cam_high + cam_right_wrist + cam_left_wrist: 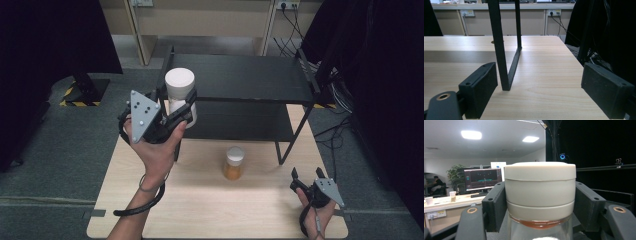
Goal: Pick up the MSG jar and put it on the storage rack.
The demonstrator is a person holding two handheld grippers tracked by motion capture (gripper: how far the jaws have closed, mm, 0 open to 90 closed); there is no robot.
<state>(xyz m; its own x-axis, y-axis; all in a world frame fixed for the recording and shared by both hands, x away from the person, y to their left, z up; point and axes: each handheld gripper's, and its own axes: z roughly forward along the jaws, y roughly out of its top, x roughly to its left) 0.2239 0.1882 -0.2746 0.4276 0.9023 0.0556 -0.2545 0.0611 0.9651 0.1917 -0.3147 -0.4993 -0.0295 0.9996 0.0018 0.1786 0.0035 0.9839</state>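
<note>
At the lower right of the high view, the right hand-held gripper (305, 175) is resting low over the table (210, 210), a pale wood-grain slab with a smooth matt face. Its blocky black jaws are standing wide apart with nothing between them; in the right gripper view (539, 92) they are framing a thin, square-section black metal leg (500, 50) of the shelf, whose flat foot bar is lying along the wood.

Near the middle of the high view, a small jar (234, 163) is standing upright on the table, well apart from both grippers: a round cylinder, amber inside, under a pale lid.

At left of centre, the left hand (157, 150) is lifting the left hand-held gripper (187, 107), topped by its grey three-cornered plate. Its jaws are clamping a taller jar (180, 90) in the air, just beside the front left corner of the shelf (240, 77), a flat dark board on slim black legs. In the left gripper view, the rubbery black pads (495, 205) are pressing on both sides of the jar's (540, 192) broad, smooth, off-white lid, a stepped round cap; below it, clear glass is showing an amber band.
</note>
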